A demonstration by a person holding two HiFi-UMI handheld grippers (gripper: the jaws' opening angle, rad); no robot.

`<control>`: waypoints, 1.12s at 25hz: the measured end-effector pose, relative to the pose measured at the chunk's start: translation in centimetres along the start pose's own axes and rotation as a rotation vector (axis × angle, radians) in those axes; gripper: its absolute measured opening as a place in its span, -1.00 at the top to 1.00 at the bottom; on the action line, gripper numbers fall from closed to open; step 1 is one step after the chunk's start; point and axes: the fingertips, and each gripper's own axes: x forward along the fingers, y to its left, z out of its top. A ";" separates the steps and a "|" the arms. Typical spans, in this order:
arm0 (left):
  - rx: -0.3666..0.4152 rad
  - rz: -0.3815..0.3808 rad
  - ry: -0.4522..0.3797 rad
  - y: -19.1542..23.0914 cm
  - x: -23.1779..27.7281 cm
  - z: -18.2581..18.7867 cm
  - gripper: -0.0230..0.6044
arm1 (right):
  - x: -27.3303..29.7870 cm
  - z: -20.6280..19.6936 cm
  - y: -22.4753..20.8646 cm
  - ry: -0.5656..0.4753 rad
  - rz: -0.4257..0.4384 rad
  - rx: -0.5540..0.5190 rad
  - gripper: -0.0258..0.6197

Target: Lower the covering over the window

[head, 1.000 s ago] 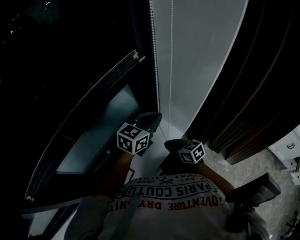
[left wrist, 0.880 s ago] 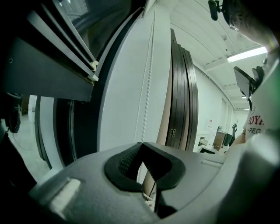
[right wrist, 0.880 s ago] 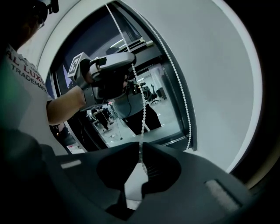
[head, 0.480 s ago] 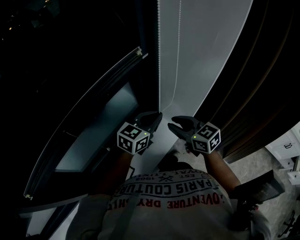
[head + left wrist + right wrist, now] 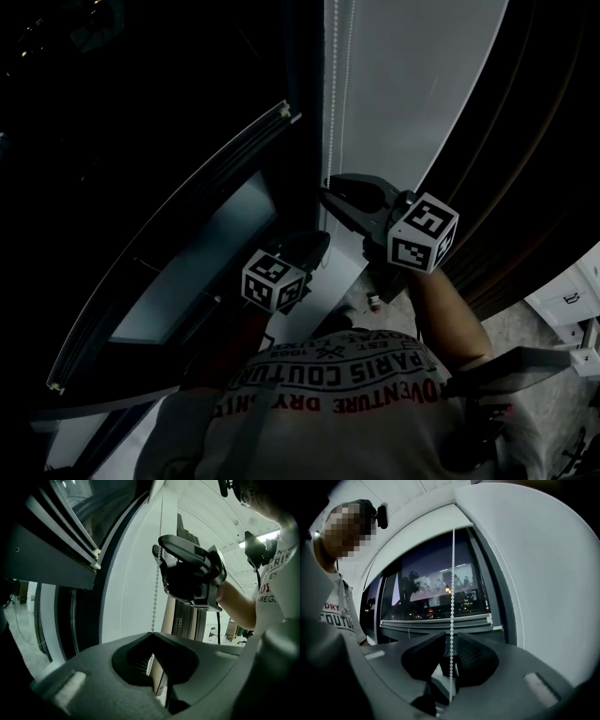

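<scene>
**Head view.** A person stands at a dark window (image 5: 202,253), seen from above. A bead chain (image 5: 330,103) hangs down the pale wall panel (image 5: 422,94) at the window's right side. The left gripper (image 5: 319,242) sits low on the chain. The right gripper (image 5: 330,192) is above it on the same chain, its marker cube (image 5: 422,231) turned toward the camera. How the jaws stand cannot be read from this angle, and the blind itself is outside this picture.

**Left gripper view.** The jaws of the left gripper (image 5: 152,633) are closed together, with the chain (image 5: 155,592) running straight down into the line where they meet and pinched there. Only this view shows the right gripper (image 5: 161,559) from below, held by a bare forearm (image 5: 236,604), its tips at the chain higher up.

**Right gripper view.** The jaws of the right gripper (image 5: 451,634) stand partly apart and have just been closing. The chain (image 5: 452,588) hangs through the gap between them, with a sliver of space on each side, so it is not yet pinched. Only this view shows the blind (image 5: 417,541), a pale band across the top of the window (image 5: 431,597). The chain's upper end meets the band's right end. The glass below it is uncovered and shows evening lights.
</scene>
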 end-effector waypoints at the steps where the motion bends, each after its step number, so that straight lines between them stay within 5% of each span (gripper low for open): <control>1: 0.002 -0.003 0.003 -0.2 0.0 -0.1 0.91 | 0.0 0.4 0.1 -0.012 0.000 0.005 0.71; 3: 0.007 -0.005 0.007 -0.4 0.0 -0.1 0.91 | 0.1 0.7 0.1 -0.021 -0.002 0.005 0.87; 12: 0.010 -0.001 0.002 -0.2 0.1 -0.2 0.91 | -0.2 0.6 -0.2 -0.037 -0.004 0.011 0.89; 28: -0.028 0.023 0.122 0.6 0.5 -9.2 0.91 | -0.7 -8.8 -0.6 0.047 -0.026 0.080 0.89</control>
